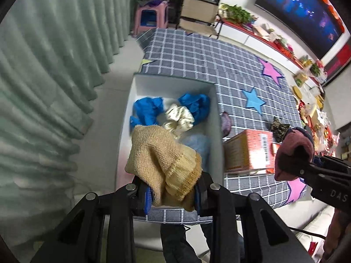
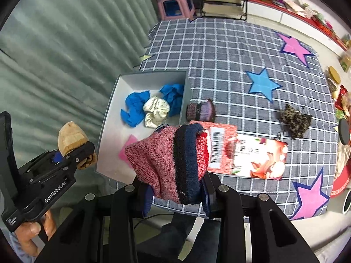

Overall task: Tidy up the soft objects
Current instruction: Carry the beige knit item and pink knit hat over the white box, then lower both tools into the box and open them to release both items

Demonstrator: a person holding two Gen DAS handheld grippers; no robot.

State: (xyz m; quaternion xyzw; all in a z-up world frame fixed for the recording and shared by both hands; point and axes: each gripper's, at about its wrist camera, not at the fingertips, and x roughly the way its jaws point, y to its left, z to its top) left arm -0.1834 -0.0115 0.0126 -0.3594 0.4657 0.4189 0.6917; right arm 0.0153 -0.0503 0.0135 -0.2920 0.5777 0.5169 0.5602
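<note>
My left gripper (image 1: 173,195) is shut on a tan knit sock (image 1: 162,157) and holds it over the near end of the white box (image 1: 169,81). It also shows in the right wrist view (image 2: 72,151). My right gripper (image 2: 175,197) is shut on a pink knit sock with a navy and red cuff (image 2: 169,162), held above the box's near right corner (image 2: 184,100). Inside the box lie two blue cloths (image 2: 136,107), a cream scrunchie (image 2: 155,111) and a pink piece (image 2: 129,149).
A purple knit item (image 2: 200,110) lies beside the box's right wall. A red printed carton (image 2: 245,151) and a leopard-print scrunchie (image 2: 296,120) lie on the checked star cloth (image 2: 230,50). Green curtains (image 1: 43,87) hang left. Cluttered shelves (image 1: 307,76) stand right.
</note>
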